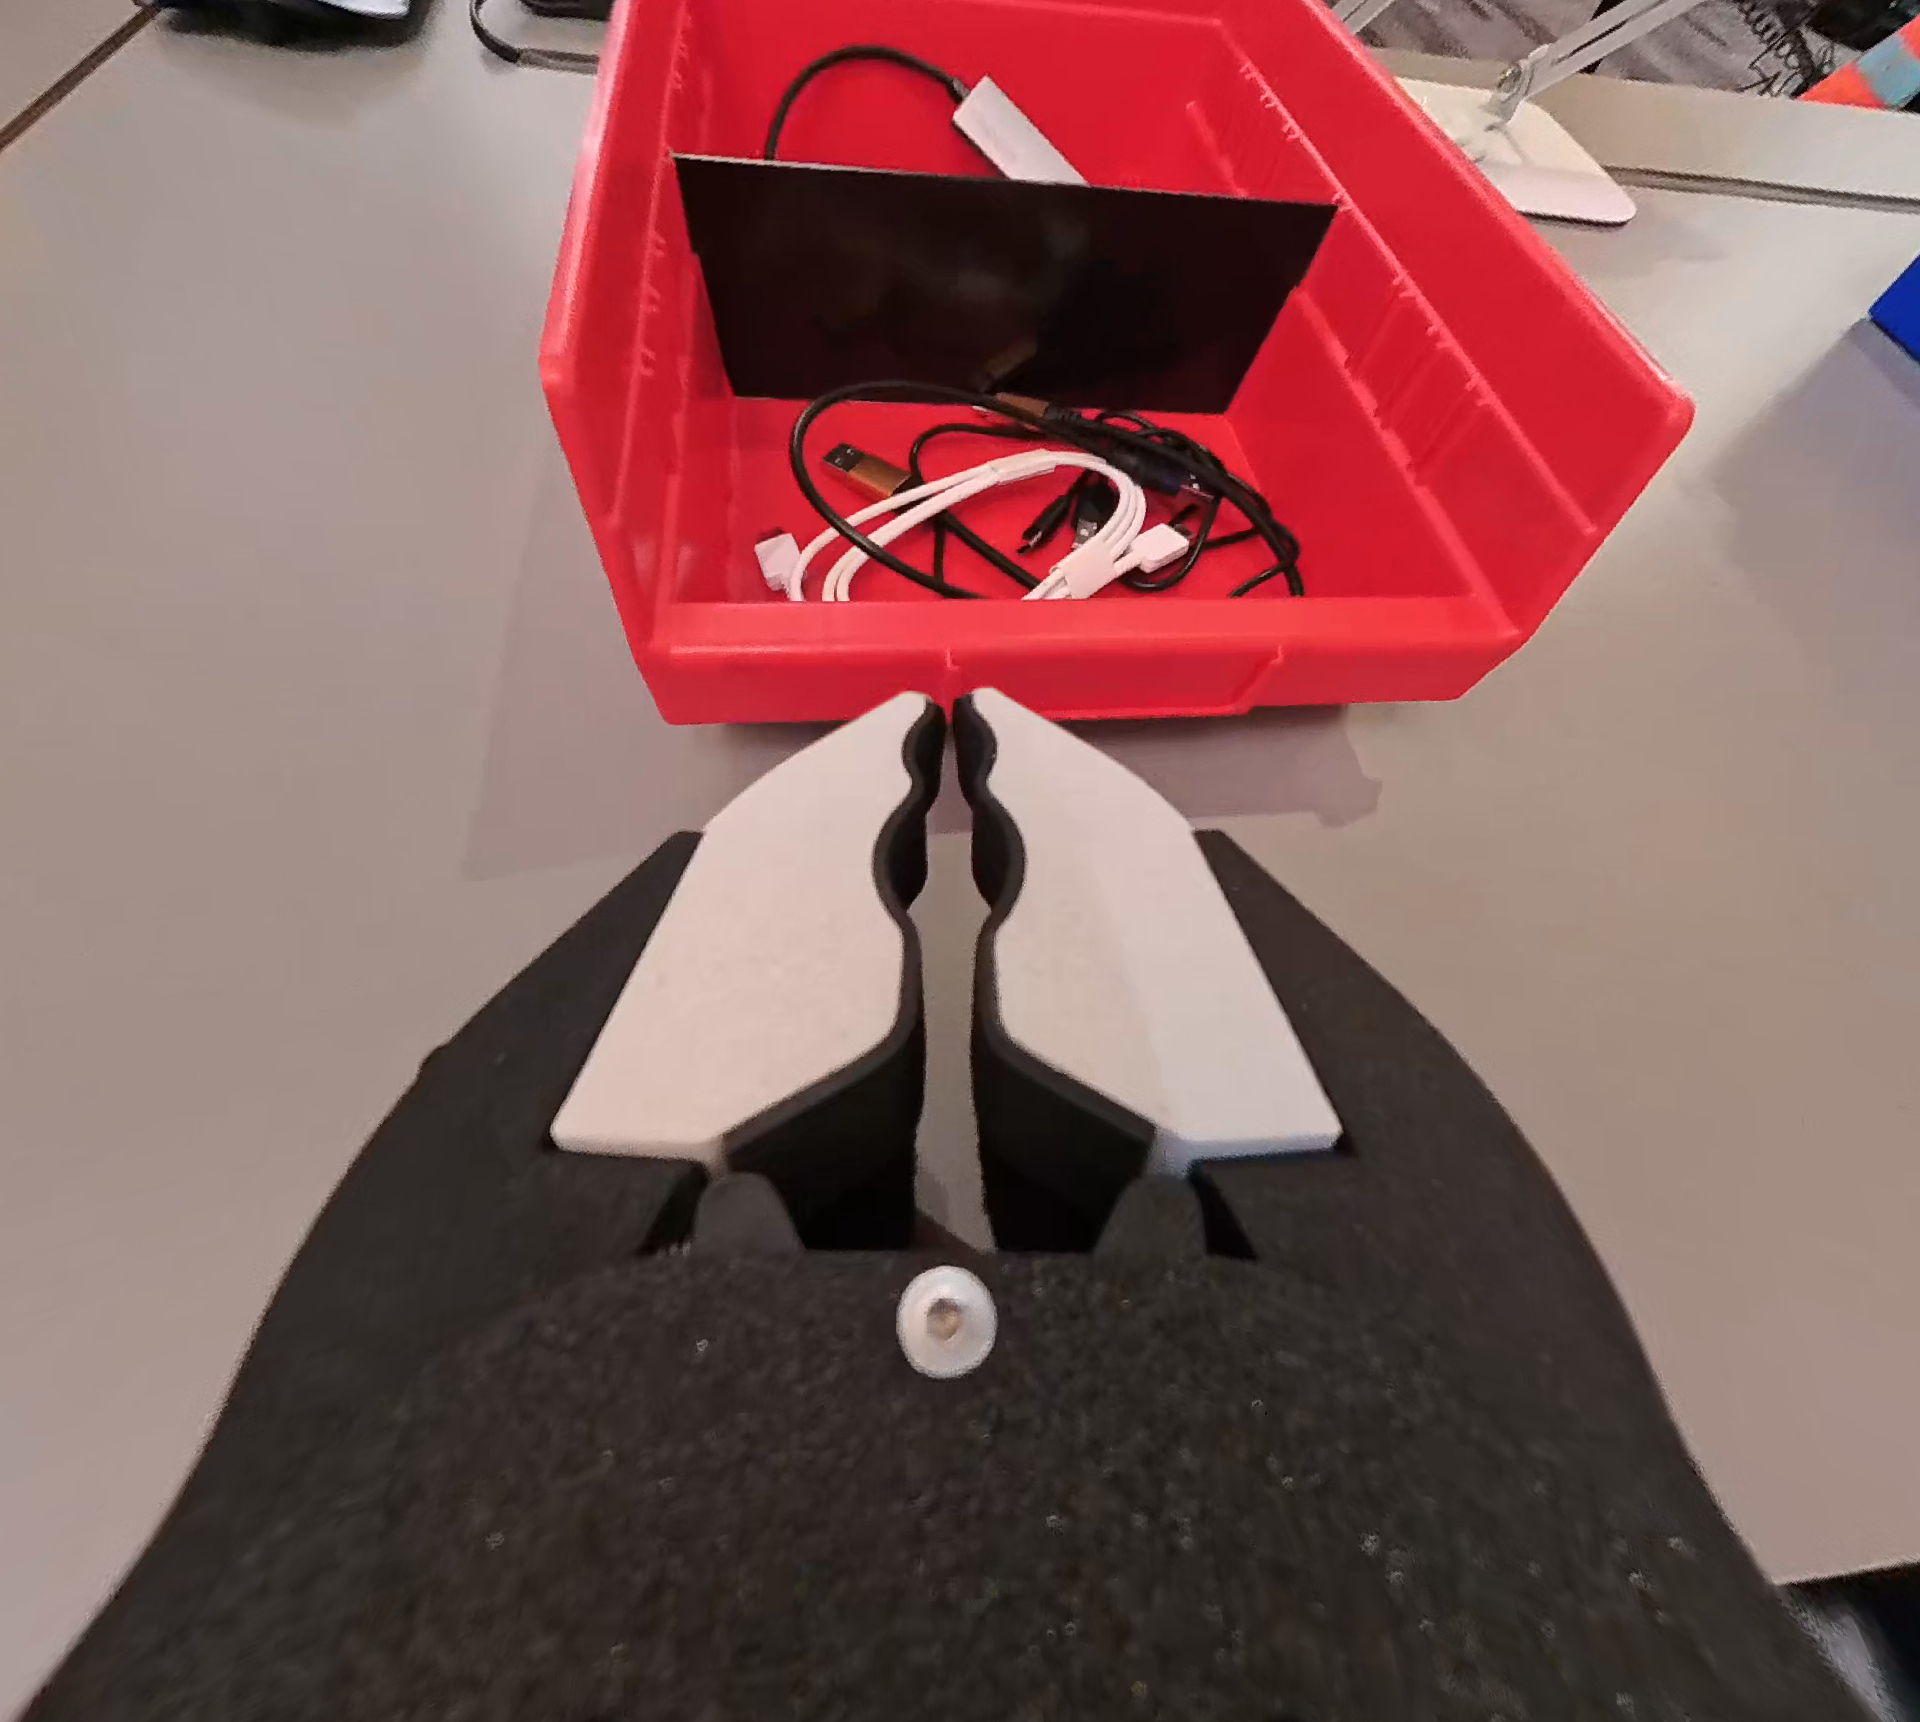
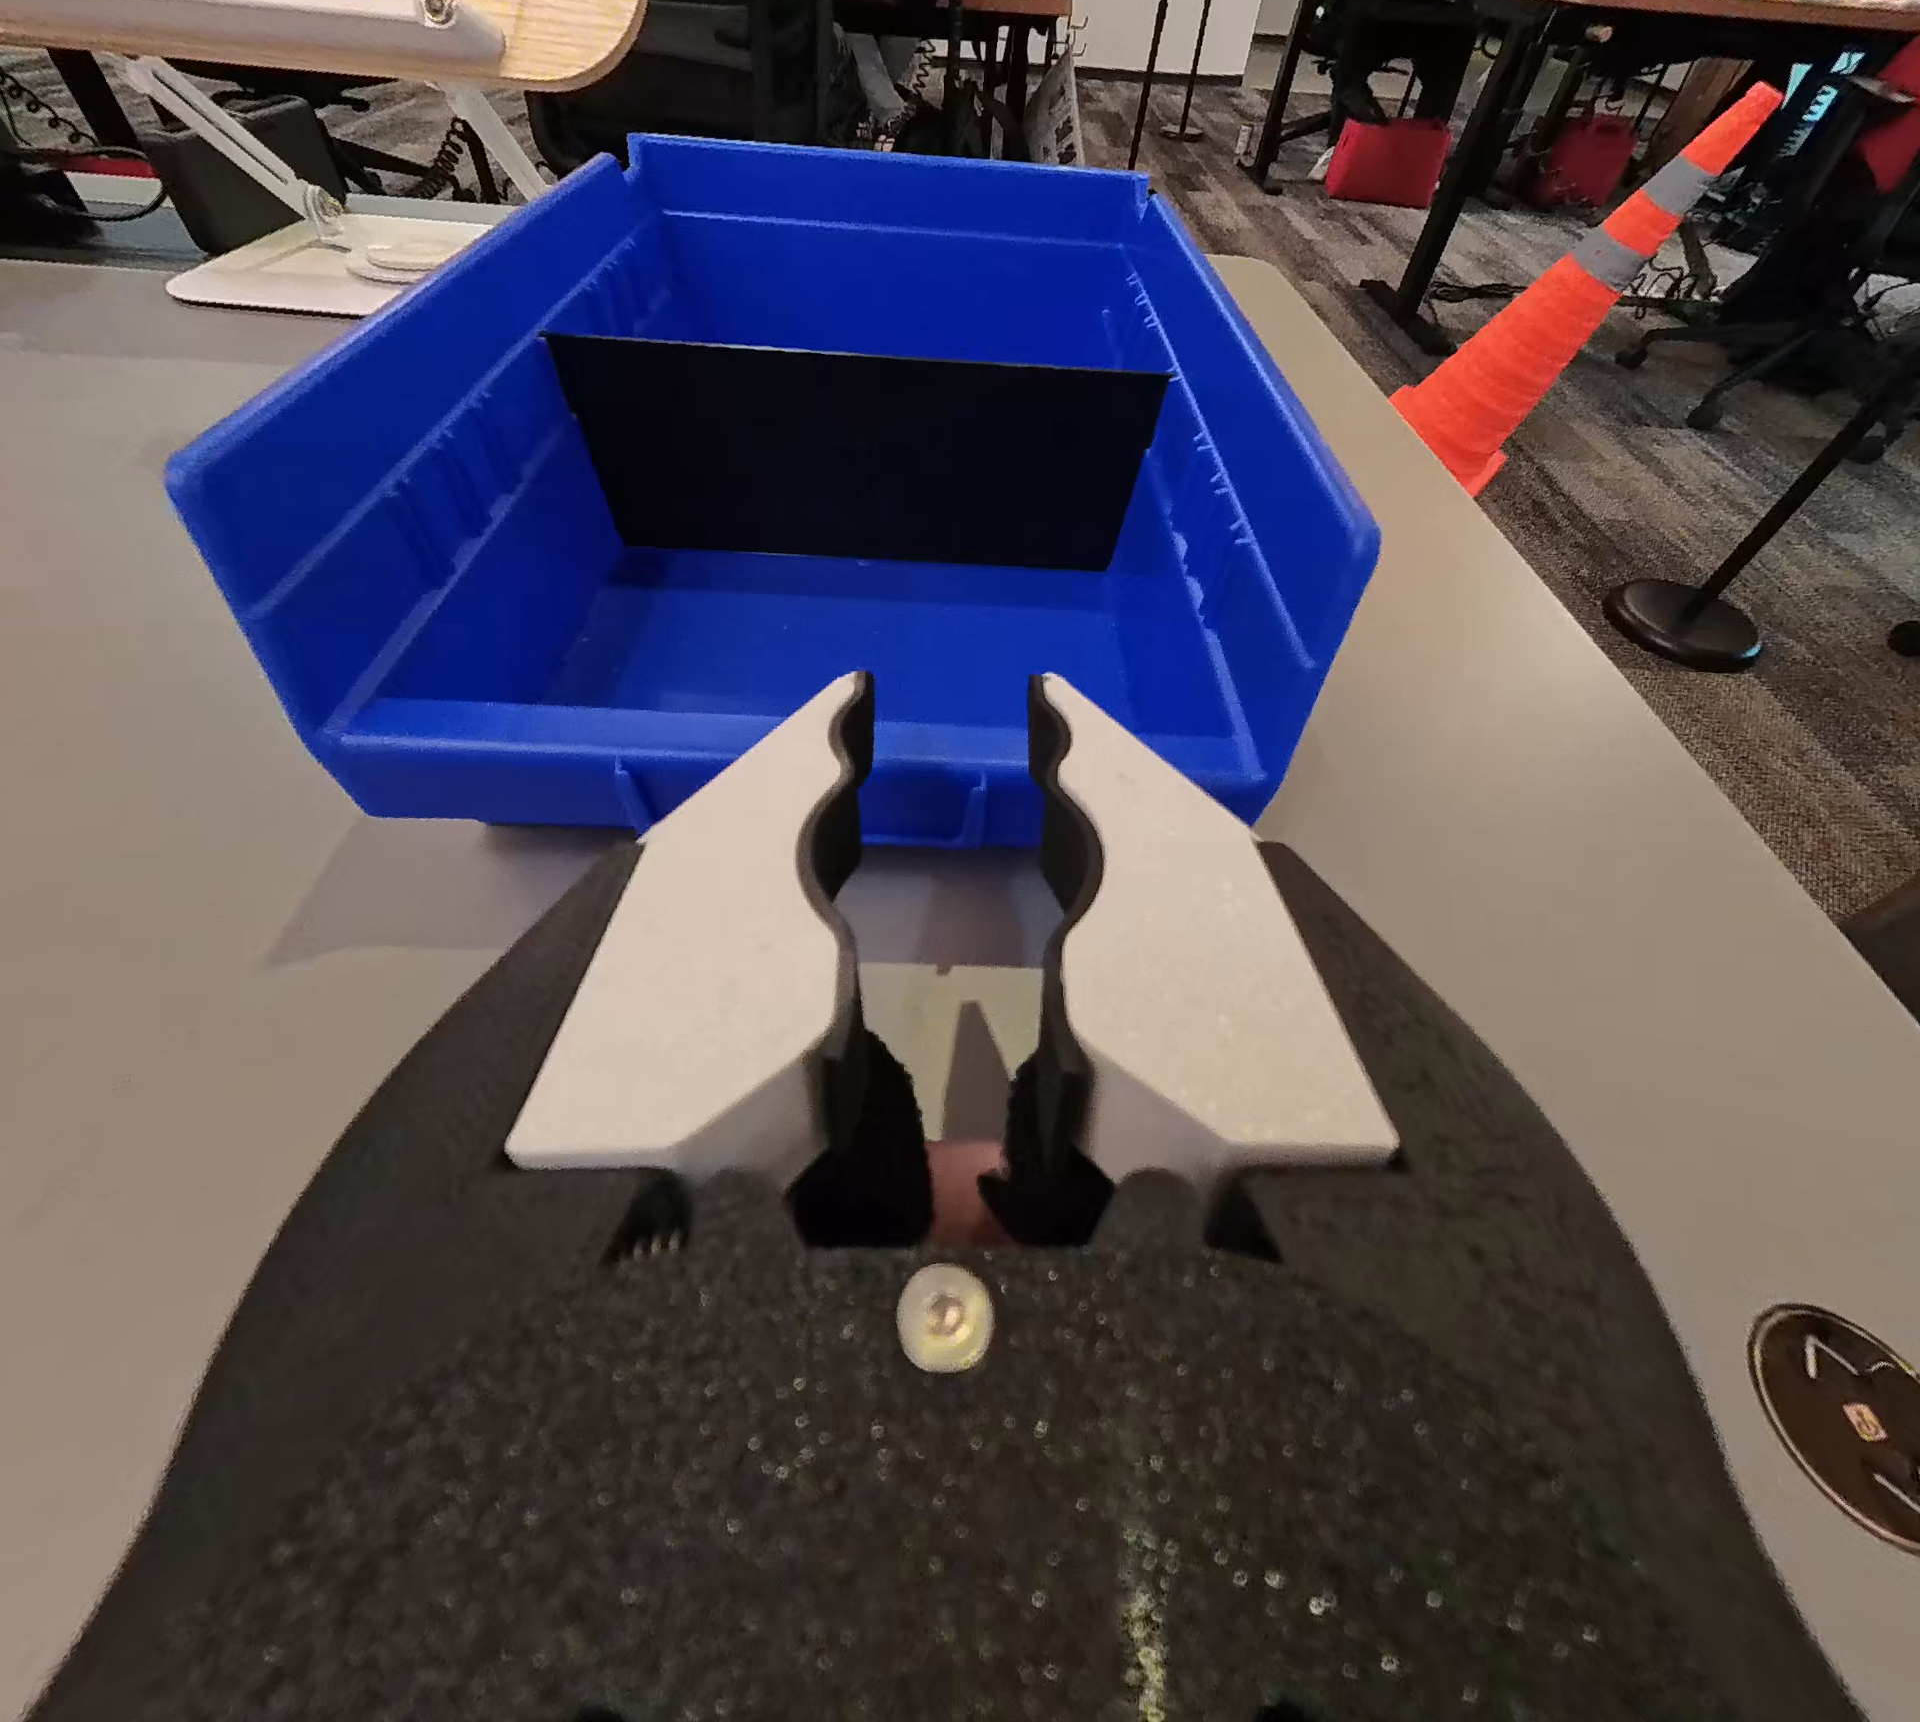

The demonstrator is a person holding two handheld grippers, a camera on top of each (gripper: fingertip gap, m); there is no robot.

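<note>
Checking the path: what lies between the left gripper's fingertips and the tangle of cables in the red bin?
In the left wrist view, only the red bin's low front wall separates the left gripper from the cables.

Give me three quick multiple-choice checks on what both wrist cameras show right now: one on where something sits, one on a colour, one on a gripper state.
1. Where does the tangle of cables lie in the red bin?
A. In the near compartment, in front of the black divider
B. On the table beside the bin
C. Hanging over the back wall

2. What colour is the bin in front of the right gripper?
A. Yellow
B. Blue
C. Green

3. How do the left gripper's jaws stand?
A. Wide apart
B. Clamped on a cable
C. Nearly together, holding nothing

Answers:
1 A, the black and white cables rest on the bin floor on the near side of the divider.
2 B, its walls and floor are blue.
3 C, only a thin slit shows between the tips, short of the red bin's front wall.
</note>
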